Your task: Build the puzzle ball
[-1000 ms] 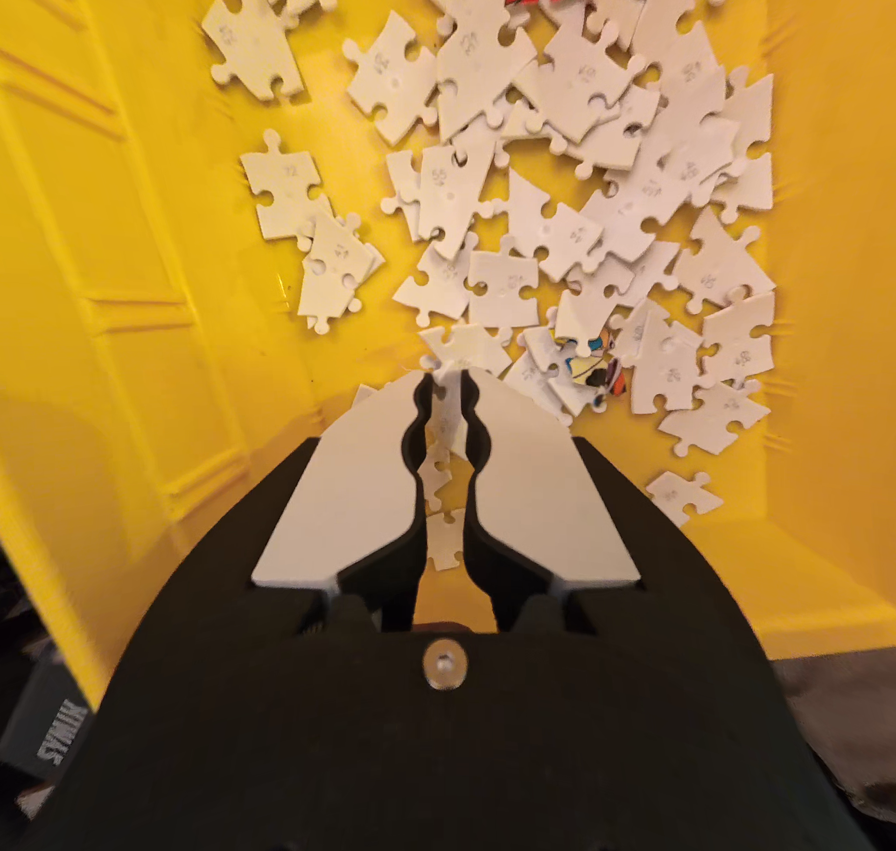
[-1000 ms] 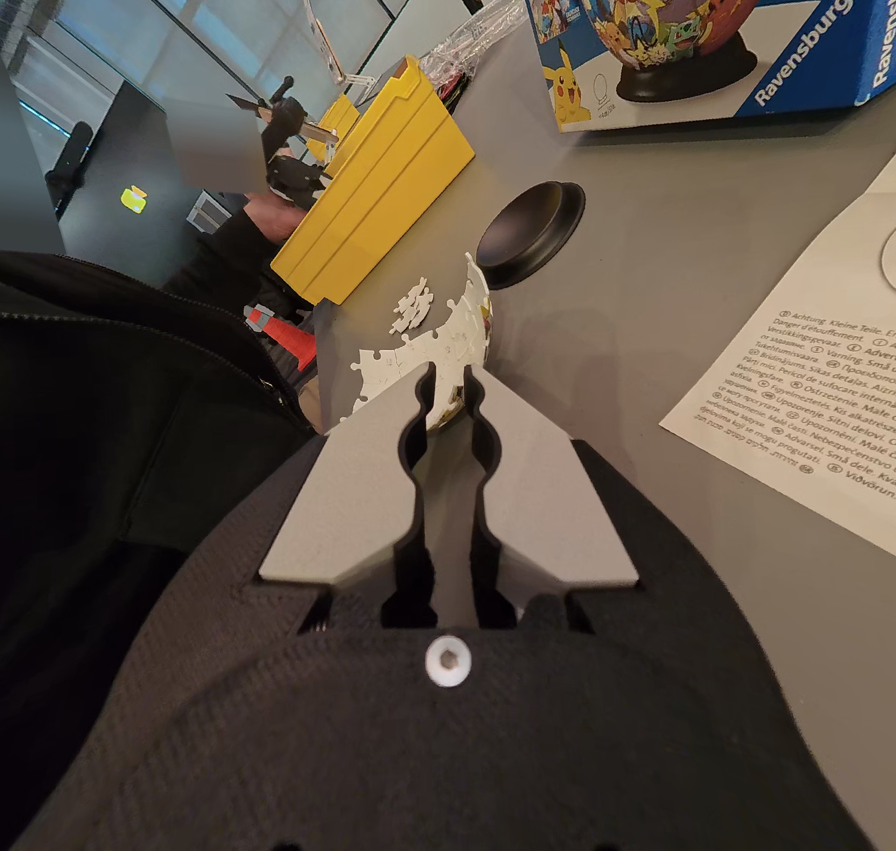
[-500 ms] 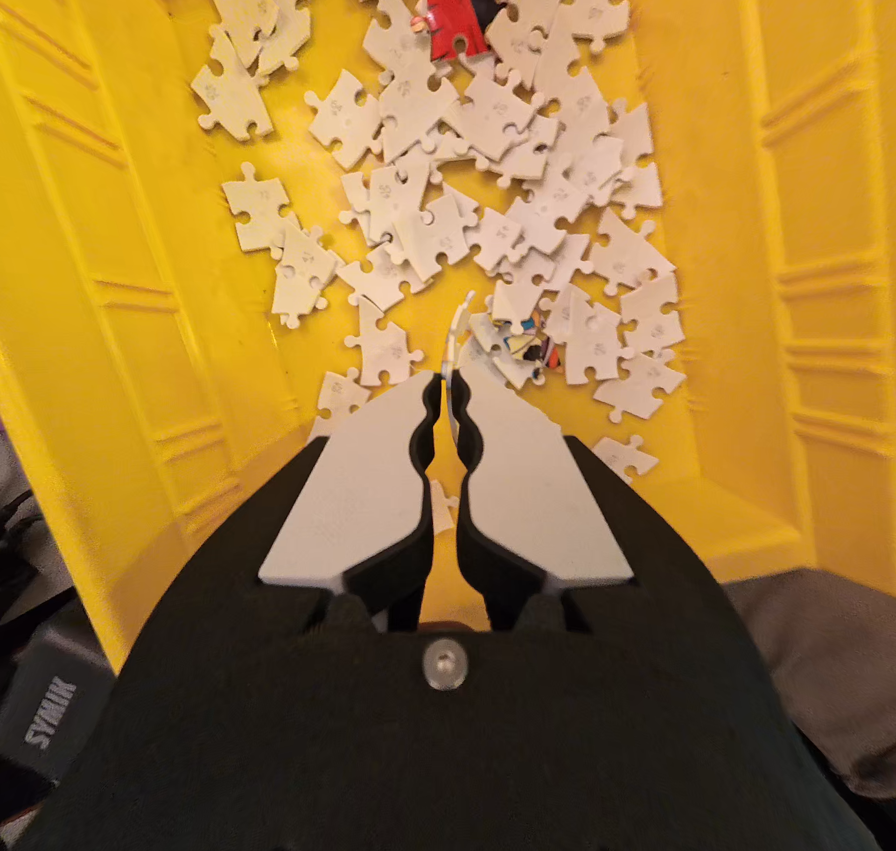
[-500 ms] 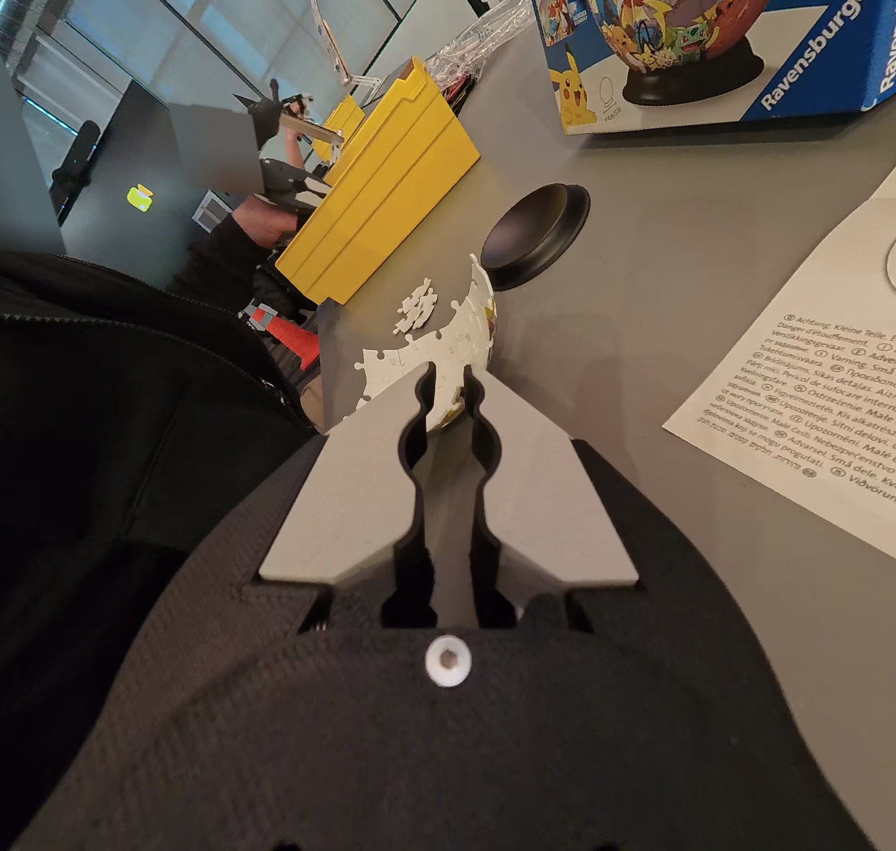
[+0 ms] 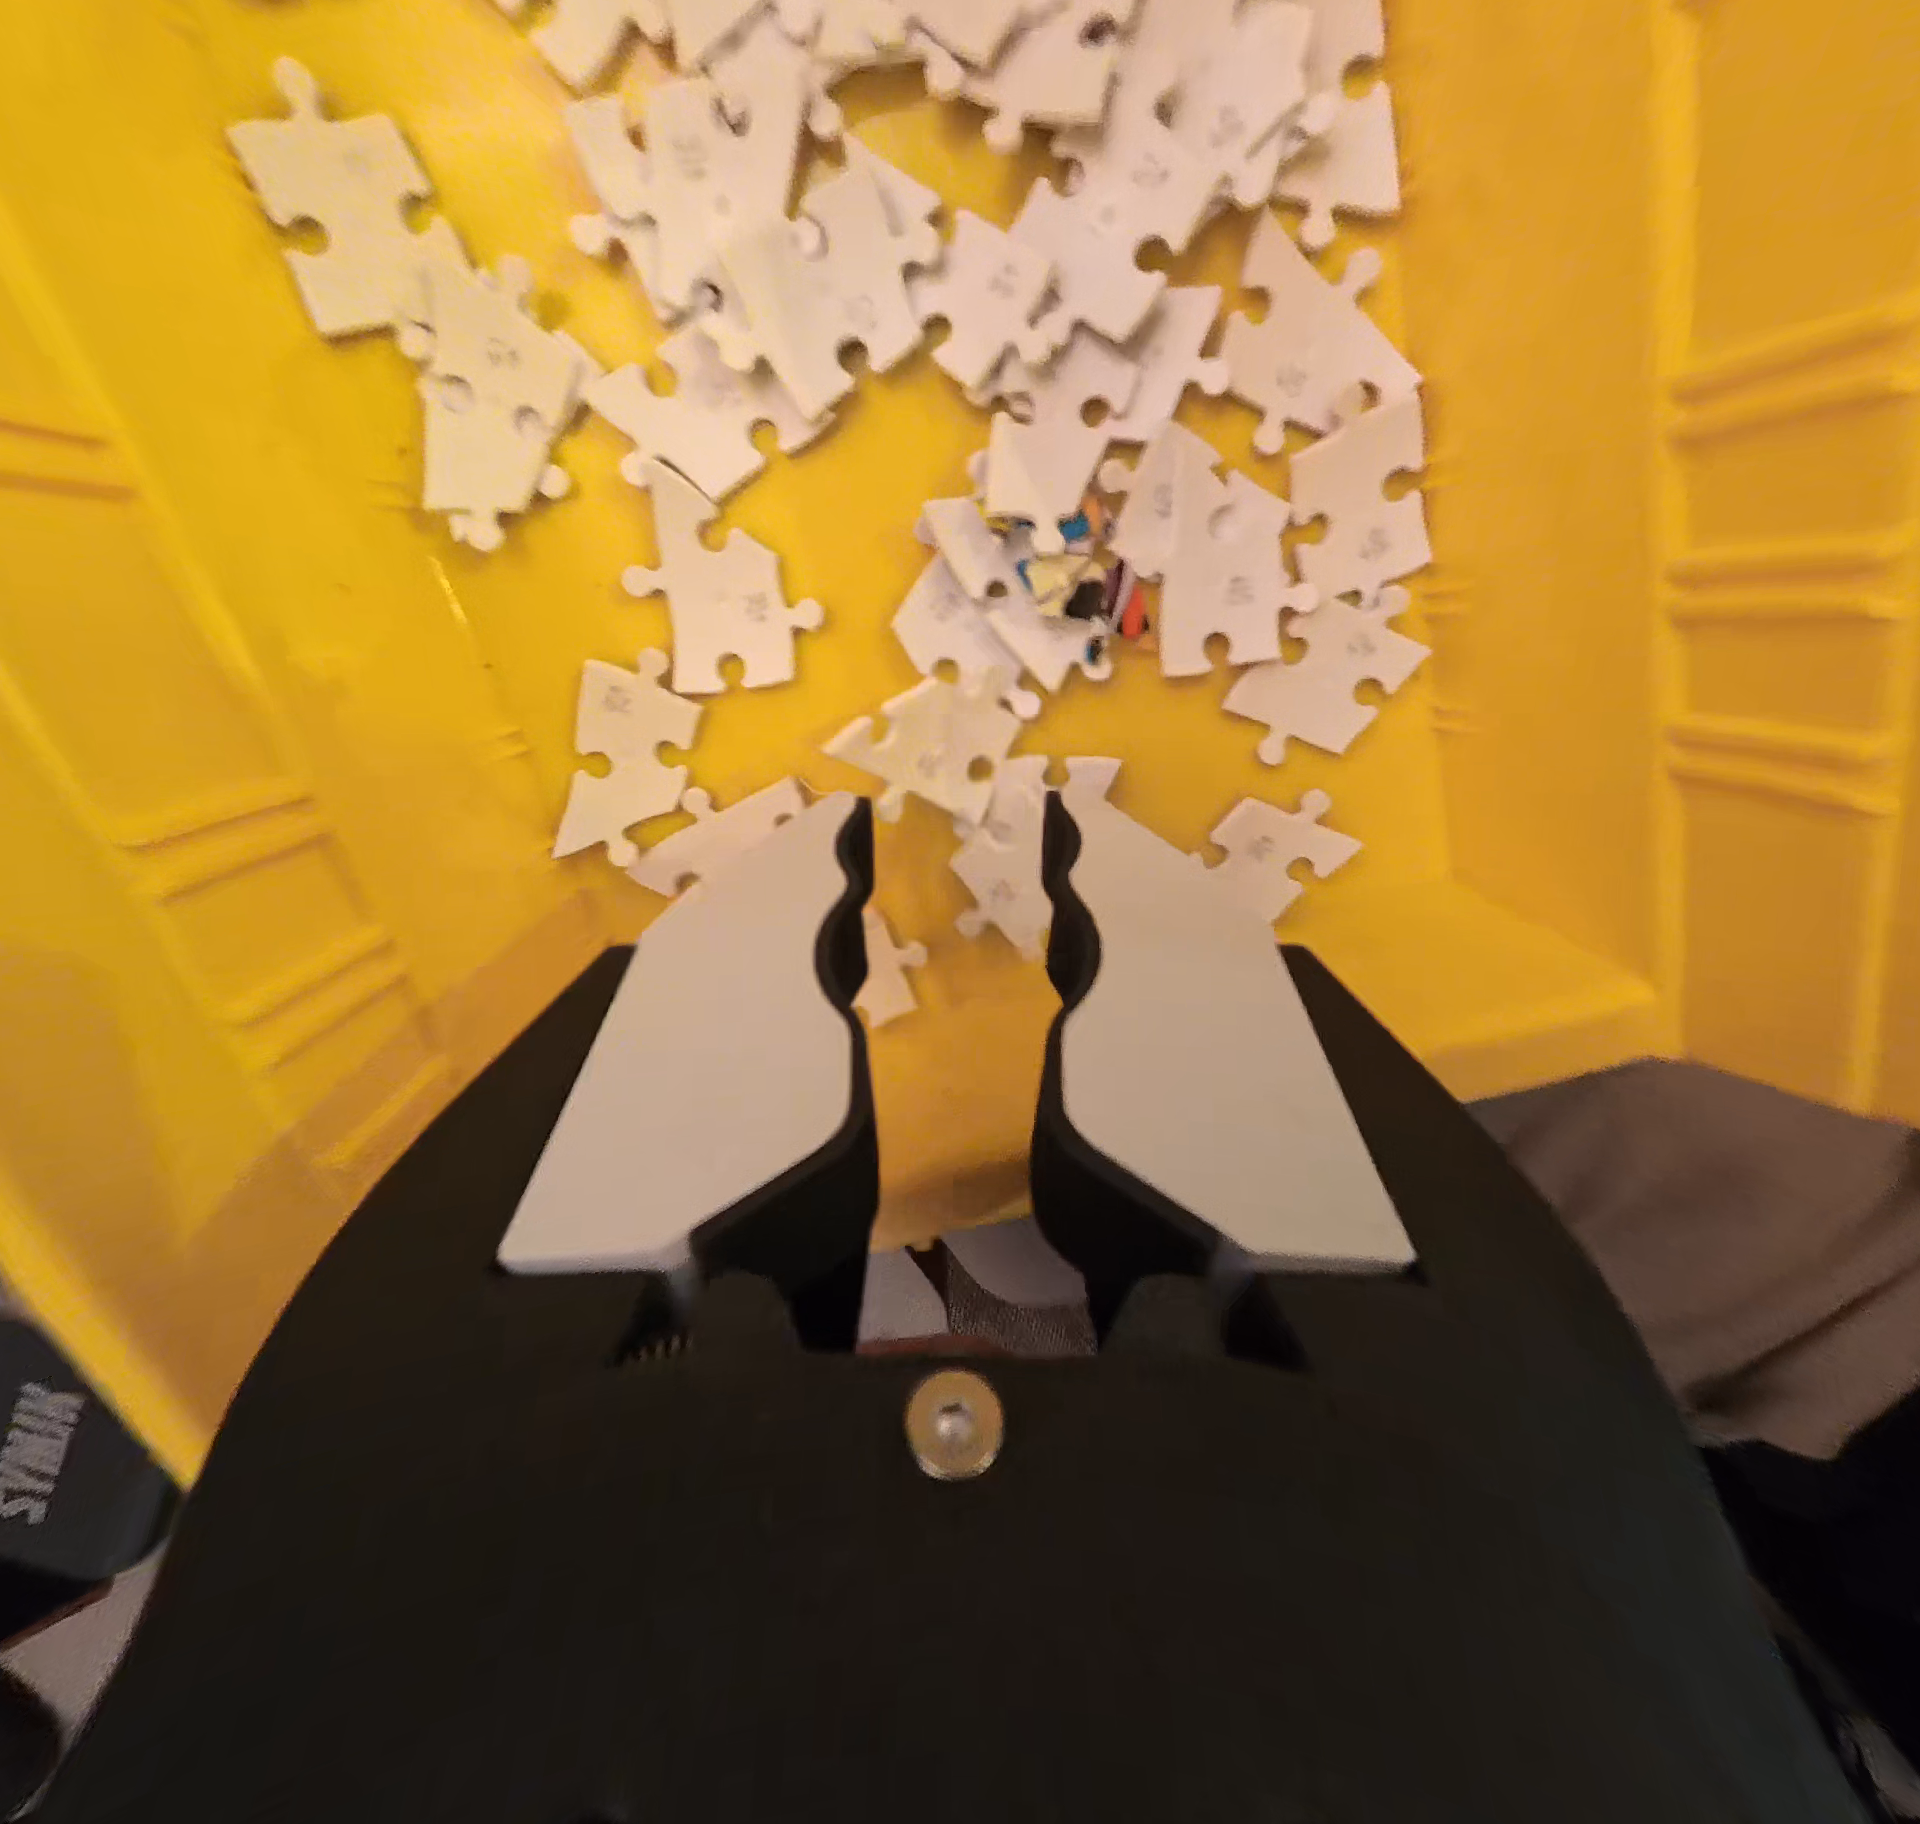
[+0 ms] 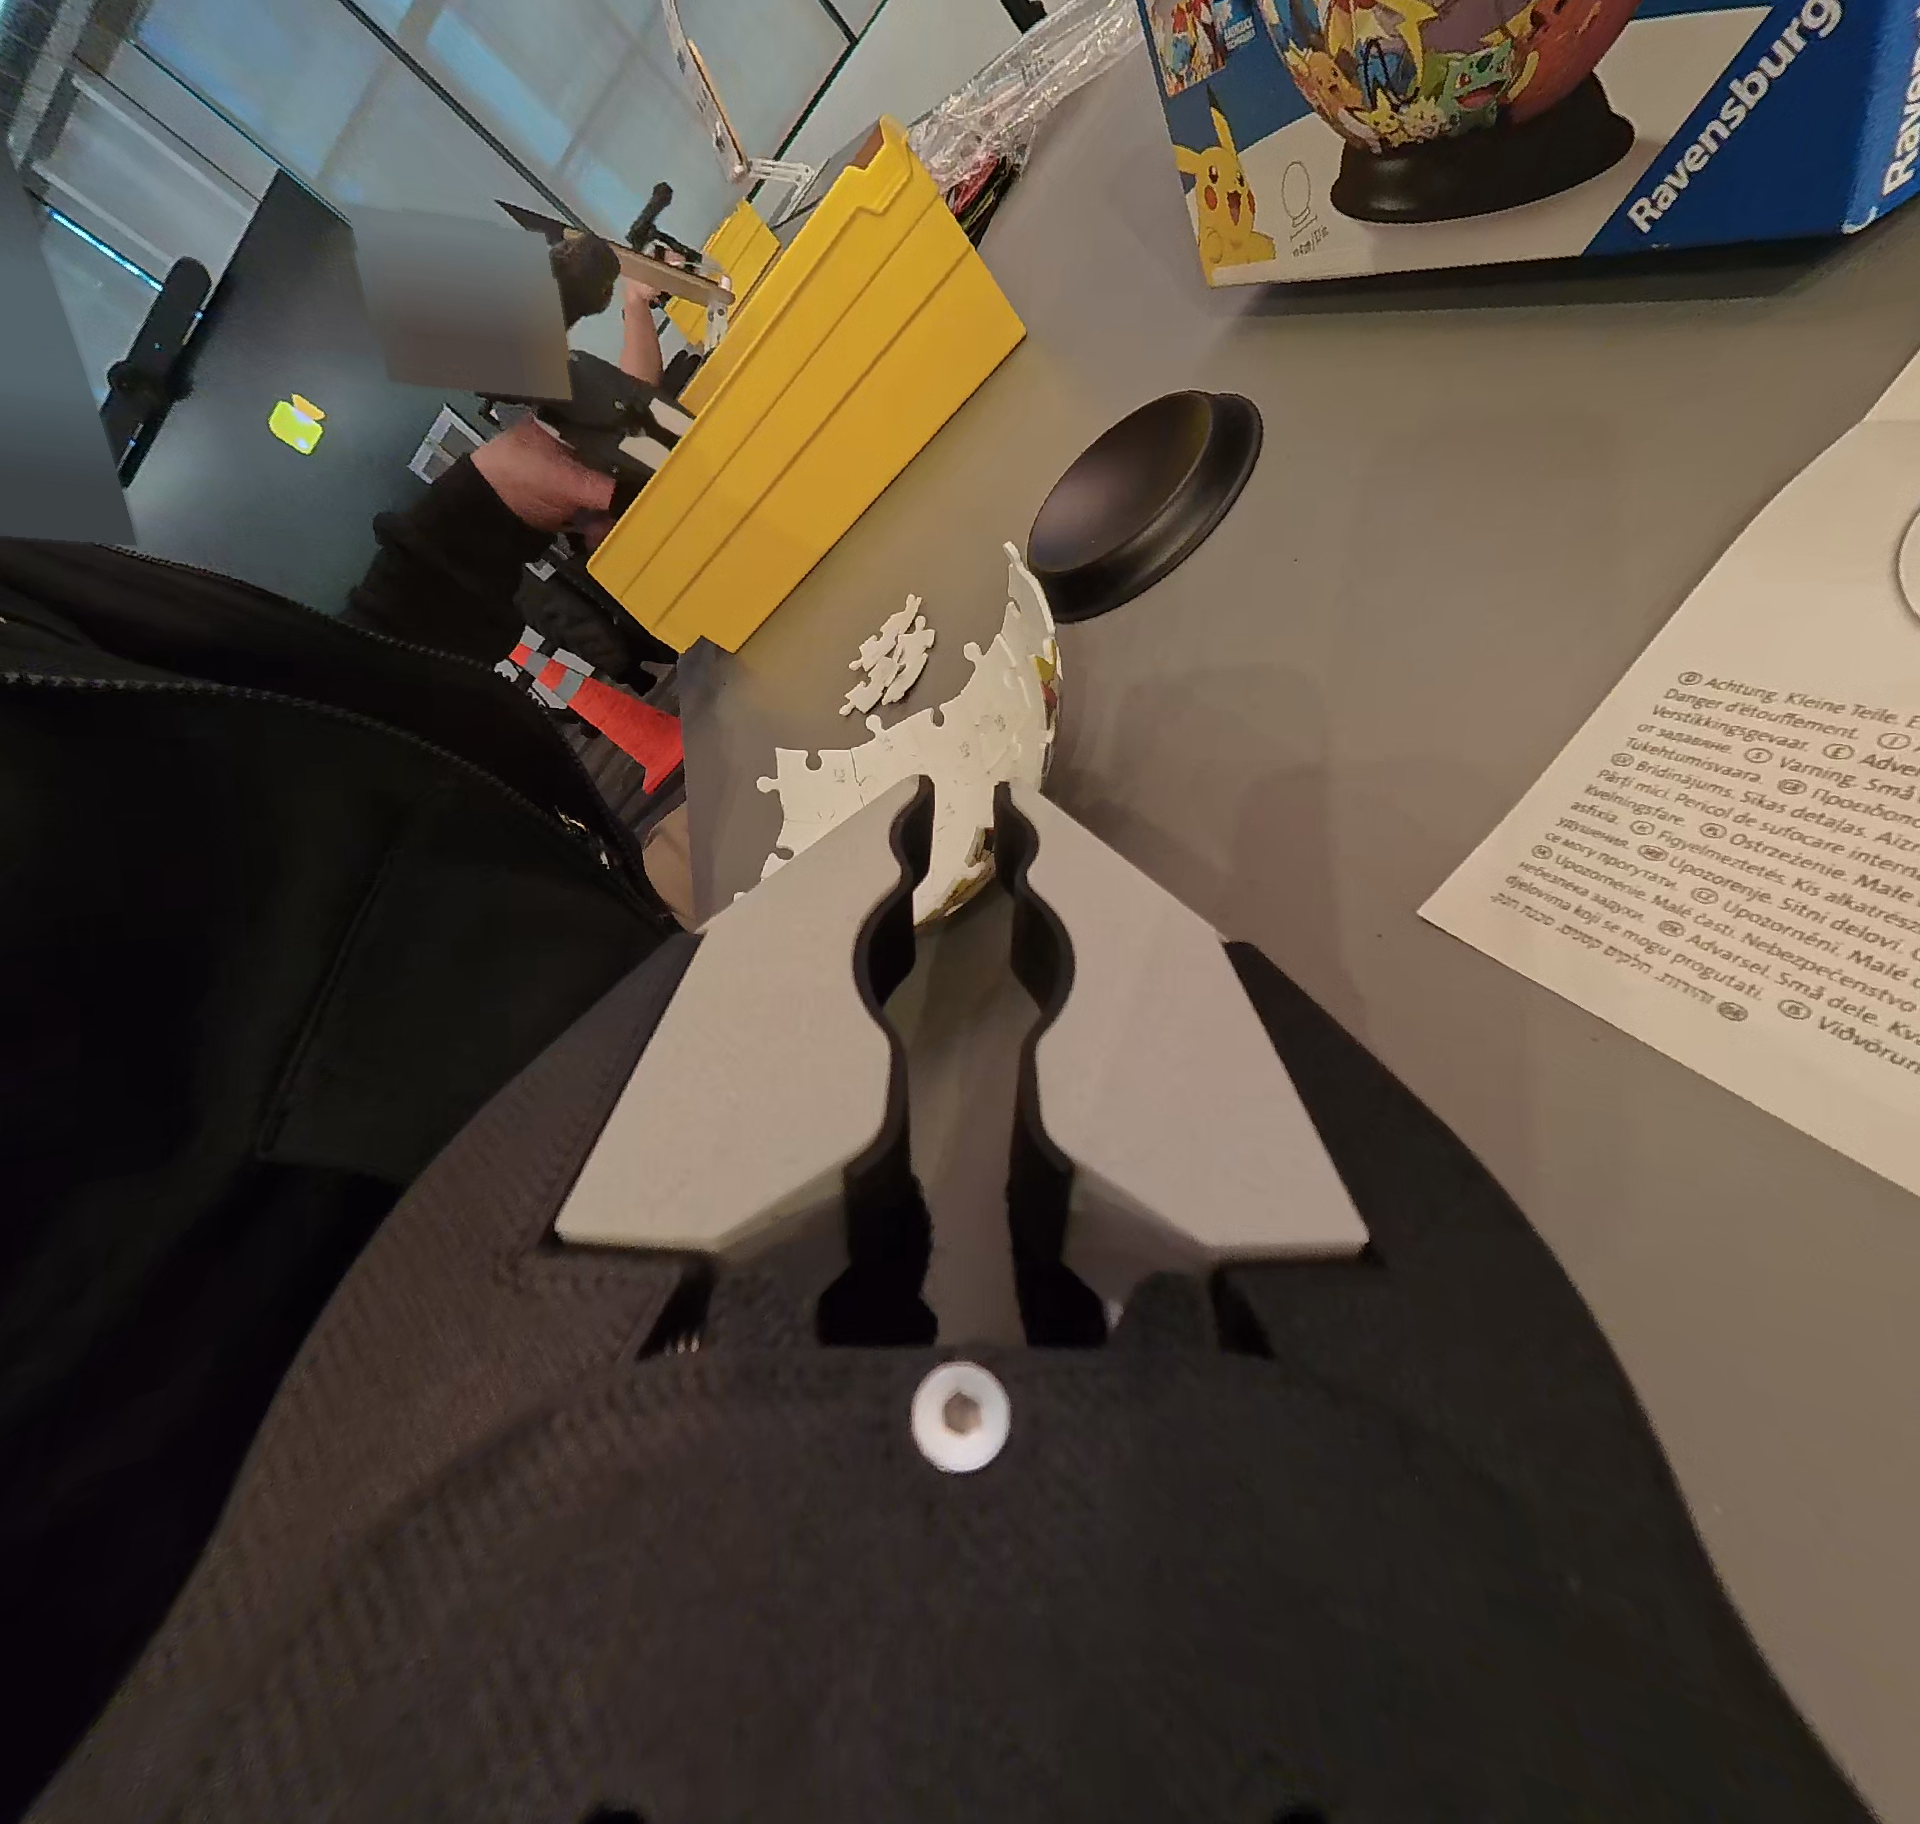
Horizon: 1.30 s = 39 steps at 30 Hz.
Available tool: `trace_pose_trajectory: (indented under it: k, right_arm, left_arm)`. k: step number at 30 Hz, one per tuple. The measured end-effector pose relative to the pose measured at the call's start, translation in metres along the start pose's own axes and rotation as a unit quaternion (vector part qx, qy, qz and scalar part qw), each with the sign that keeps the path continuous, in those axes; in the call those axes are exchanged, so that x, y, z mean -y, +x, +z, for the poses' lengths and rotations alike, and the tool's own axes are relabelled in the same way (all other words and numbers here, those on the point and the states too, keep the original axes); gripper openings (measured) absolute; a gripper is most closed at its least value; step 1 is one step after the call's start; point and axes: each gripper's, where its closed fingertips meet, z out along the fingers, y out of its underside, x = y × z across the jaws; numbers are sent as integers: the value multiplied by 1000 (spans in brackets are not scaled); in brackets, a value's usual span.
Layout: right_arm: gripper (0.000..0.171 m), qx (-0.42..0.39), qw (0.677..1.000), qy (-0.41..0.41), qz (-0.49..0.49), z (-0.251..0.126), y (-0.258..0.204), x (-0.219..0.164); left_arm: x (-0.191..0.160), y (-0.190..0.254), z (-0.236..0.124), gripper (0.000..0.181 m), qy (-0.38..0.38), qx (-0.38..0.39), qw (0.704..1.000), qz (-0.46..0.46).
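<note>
Pieces (image 5: 727,611) fill bin (image 5: 208,631); half-built ball (image 6: 977,735) on table (image 6: 1351,631).

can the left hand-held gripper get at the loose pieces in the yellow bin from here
Probably yes: the left hand-held gripper is open and already inside the bin, with loose pieces lying uncovered just past its fingertips.

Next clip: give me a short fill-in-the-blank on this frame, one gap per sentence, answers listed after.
1. The loose white puzzle pieces lie inside a bin coloured ____.
2. The left gripper hovers over them with its jaws ____.
3. The right gripper points at the partly built ____.
4. The round black stand on the grey table carries ____.

Answers: yellow; open; puzzle ball; nothing
</note>
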Motion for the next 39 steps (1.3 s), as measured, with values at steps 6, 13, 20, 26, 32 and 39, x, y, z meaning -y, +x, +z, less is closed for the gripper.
trace_pose_trajectory:
  k: [6, 13, 20, 26, 32, 39]
  right_arm:
    - [10, -3, 1000, -2, 1, 1, 1, 0]
    - [10, -9, 1000, -4, 2, 1, 3, -1]
    - [10, -12, 1000, -5, 5, 1, 4, -1]
    - [10, -11, 1000, -5, 5, 1, 4, -1]
    - [10, -8, 1000, -5, 3, 1, 2, -1]
    - [10, -5, 1000, -2, 3, 0, 2, -1]
  left_arm:
    - [29, -22, -1, 43, 41, 56, 997, 15]
    - [58, -38, 24, 41, 42, 95, 994, 37]
    - [57, -53, 34, 41, 34, 90, 995, -22]
    - [45, -34, 31, 44, 18, 46, 998, -29]
    - [64, -47, 34, 75, 56, 34, 995, -79]
    - [53, -34, 36, 75, 34, 26, 995, -85]
